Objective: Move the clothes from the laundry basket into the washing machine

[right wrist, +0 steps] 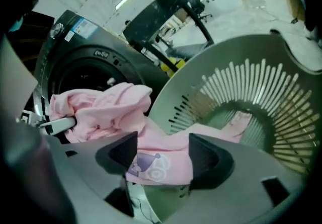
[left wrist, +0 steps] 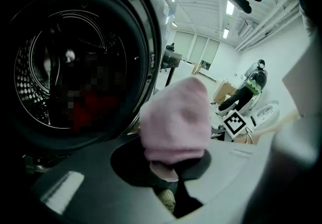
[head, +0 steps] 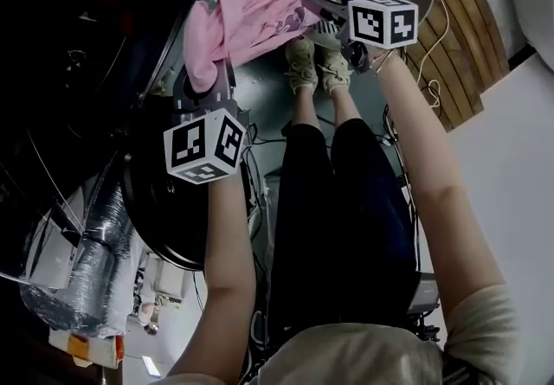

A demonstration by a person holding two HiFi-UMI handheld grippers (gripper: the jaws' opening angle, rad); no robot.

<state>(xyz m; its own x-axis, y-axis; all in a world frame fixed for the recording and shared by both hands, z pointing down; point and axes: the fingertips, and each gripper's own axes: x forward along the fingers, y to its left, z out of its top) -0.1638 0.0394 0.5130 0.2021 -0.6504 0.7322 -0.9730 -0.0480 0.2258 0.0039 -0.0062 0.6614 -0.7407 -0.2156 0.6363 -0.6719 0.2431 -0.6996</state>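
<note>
The left gripper (left wrist: 176, 167) is clamped on a bunched fold of the pink garment (left wrist: 176, 117), which bulges up just past its jaws. The washer (left wrist: 60, 67) gapes ahead and to its left, so this end is near the opening but not yet inside.

The right gripper (right wrist: 161, 155) has its jaws wide apart. A printed stretch of the garment (right wrist: 156, 162) lies between them, and neither pad presses it. Ahead and to its right sits the basket (right wrist: 241, 57). The cloth drapes over the near rim, and a tail runs down inside.

In the head view the garment (head: 260, 3) spans from the left gripper (head: 208, 85) to the right gripper (head: 325, 7).

The likely trouble is that tail. If the left pulls toward the washer alone, the trailing cloth may drag on the rim or catch in the slats, and the small pinched fold could slip free. If the right closes too low, it may bite the rim along with the cloth. Loose cloth could also hang outside the washer's opening.
</note>
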